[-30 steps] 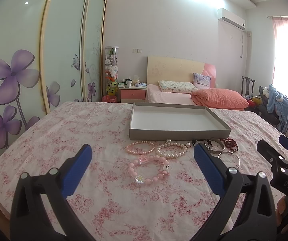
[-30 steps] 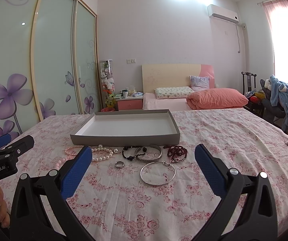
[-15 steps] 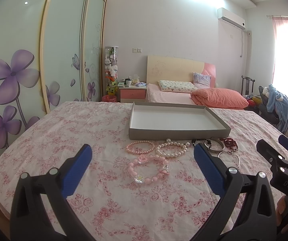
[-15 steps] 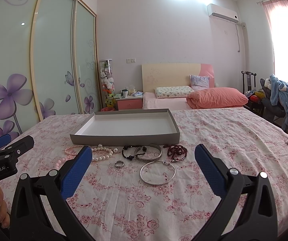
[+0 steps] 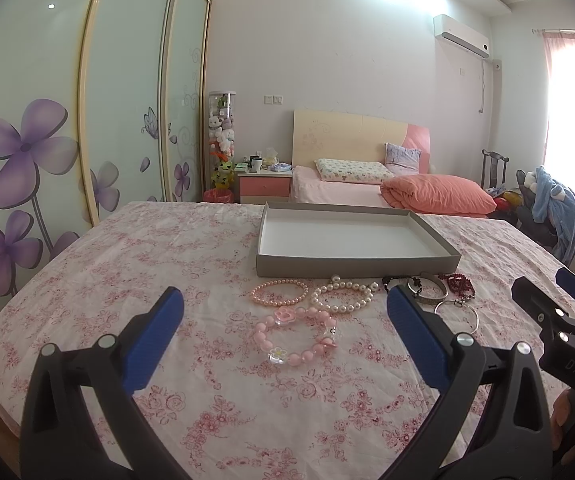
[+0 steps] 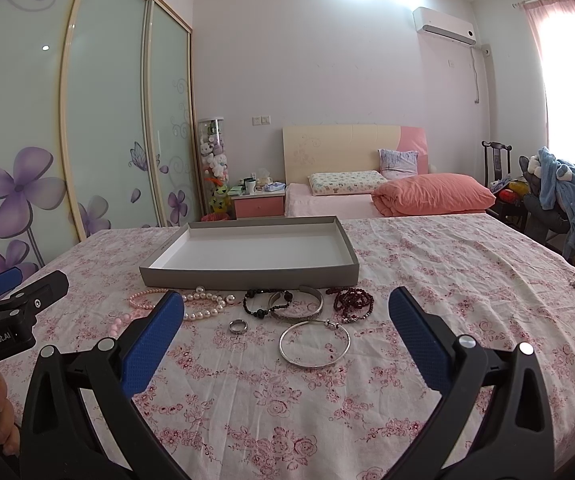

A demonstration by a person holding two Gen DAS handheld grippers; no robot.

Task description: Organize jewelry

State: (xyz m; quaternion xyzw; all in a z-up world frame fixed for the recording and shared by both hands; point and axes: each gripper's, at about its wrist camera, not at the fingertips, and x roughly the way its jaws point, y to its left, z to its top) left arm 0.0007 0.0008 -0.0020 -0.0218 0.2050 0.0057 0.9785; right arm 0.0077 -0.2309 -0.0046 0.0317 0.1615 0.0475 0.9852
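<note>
Above the flowered tabletop, both the left gripper and right gripper hover level, fingers spread wide and empty; bracelets and a ring lie just before the empty tray.

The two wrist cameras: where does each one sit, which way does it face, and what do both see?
Left wrist: sits behind the open left tool, faces the pink bracelet and tray; right tool at its right edge.
Right wrist: sits behind the open right tool, faces the silver bangle; left tool and a hand at left.
Shared: tray, pearl bracelet.
</note>
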